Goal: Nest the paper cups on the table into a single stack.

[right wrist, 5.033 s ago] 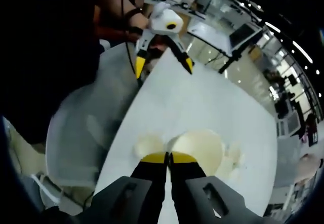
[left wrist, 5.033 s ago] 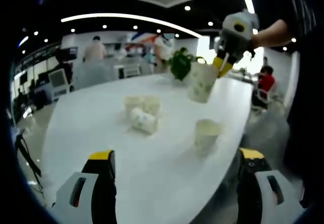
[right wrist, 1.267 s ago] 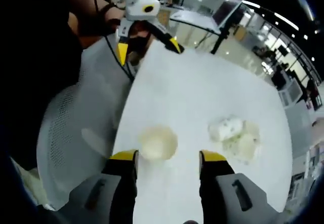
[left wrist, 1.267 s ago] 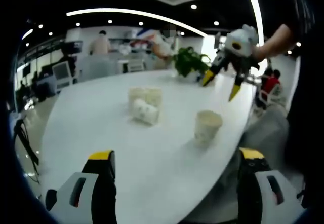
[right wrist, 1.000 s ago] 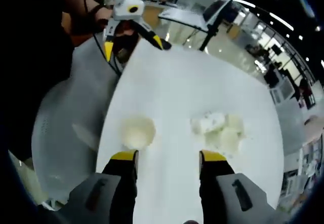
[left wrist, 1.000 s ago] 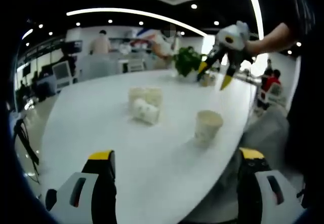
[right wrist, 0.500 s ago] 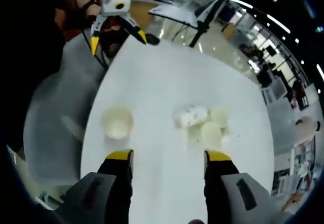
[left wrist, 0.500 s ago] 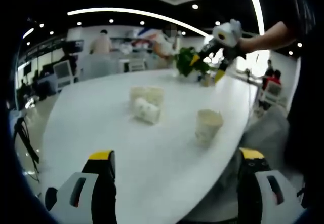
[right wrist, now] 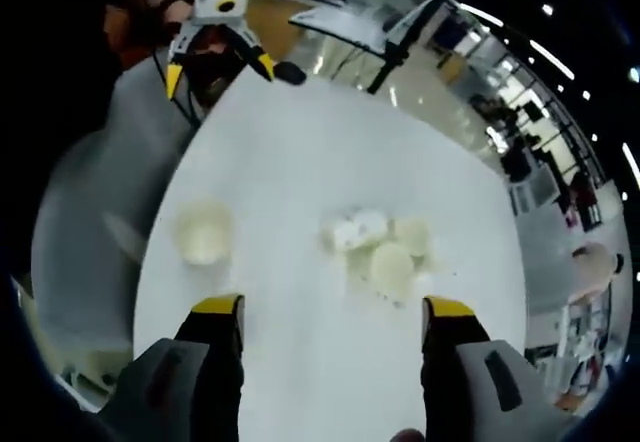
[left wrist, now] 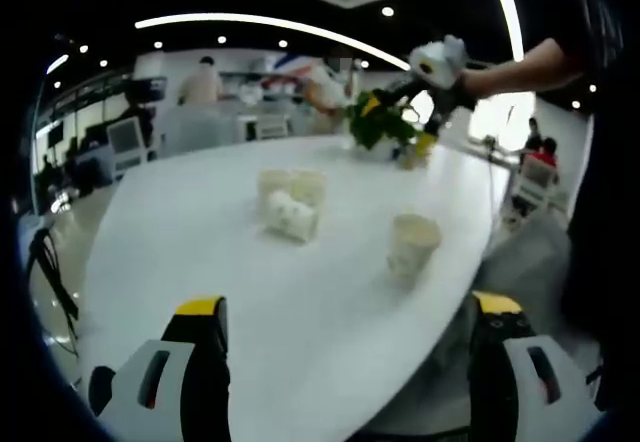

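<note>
Left gripper (left wrist: 345, 327) jaws spread wide, nothing held, low over the white table (left wrist: 200, 262) edge. Upright paper cup (left wrist: 412, 245) stood nearest it. Beyond, a cluster of three cups (left wrist: 290, 200), one lying on its side. Right gripper (right wrist: 335, 327) jaws wide, empty, above the cluster (right wrist: 380, 247). Potted plant (left wrist: 375, 122) at the far edge.

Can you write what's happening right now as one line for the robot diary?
stage: between picks | left gripper: open, empty | right gripper: open, empty, above table | stacked cup: upright, alone | cup cluster: three cups, one tipped over
</note>
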A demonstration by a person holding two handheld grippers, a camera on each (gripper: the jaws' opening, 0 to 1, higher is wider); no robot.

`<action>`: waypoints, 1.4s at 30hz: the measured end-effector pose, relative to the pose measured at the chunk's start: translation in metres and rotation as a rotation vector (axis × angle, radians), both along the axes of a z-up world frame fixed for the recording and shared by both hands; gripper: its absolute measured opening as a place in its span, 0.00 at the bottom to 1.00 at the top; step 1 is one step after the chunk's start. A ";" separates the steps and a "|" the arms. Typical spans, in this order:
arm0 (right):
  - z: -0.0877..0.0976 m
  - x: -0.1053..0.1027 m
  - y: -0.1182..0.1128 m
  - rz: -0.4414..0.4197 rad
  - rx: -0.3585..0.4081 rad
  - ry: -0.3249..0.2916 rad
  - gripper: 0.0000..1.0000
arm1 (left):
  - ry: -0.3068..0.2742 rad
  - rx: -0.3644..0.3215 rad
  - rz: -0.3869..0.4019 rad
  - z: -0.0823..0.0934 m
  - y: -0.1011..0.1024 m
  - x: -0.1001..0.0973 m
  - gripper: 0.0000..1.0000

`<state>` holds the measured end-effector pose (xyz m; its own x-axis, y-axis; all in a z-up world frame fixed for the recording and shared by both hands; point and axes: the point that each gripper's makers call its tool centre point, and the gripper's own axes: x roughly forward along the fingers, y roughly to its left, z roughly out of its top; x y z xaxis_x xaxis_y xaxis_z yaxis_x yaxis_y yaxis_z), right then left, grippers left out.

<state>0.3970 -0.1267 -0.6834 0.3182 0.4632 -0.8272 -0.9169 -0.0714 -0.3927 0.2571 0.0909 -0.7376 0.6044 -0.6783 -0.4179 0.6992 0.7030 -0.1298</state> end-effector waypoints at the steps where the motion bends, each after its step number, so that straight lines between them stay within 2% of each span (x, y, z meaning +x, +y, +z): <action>1: 0.000 0.002 0.000 -0.004 -0.001 0.000 0.77 | 0.002 -0.001 0.000 0.000 0.000 0.000 0.99; 5: 0.000 0.019 0.000 0.004 -0.005 -0.036 0.90 | 0.008 -0.001 -0.002 -0.002 0.000 -0.001 0.99; 10: 0.001 0.023 0.004 0.025 -0.010 -0.063 1.00 | 0.005 -0.006 0.004 0.000 0.001 -0.001 0.99; 14: -0.001 0.028 0.006 0.054 -0.022 -0.092 1.00 | 0.009 -0.003 0.006 -0.001 0.003 -0.001 0.99; 21: -0.002 0.032 0.012 0.062 -0.026 -0.089 1.00 | 0.010 -0.003 0.011 0.000 0.005 0.000 0.99; 31: -0.012 0.042 0.013 0.072 -0.036 -0.064 0.95 | 0.013 0.002 0.020 -0.002 0.008 0.000 0.99; 35: -0.021 0.048 0.014 0.088 -0.059 -0.030 0.87 | 0.008 0.009 0.023 -0.002 0.009 0.001 0.99; 42: -0.033 0.059 0.022 0.098 -0.069 -0.019 0.83 | 0.014 0.013 0.033 -0.003 0.013 0.001 0.99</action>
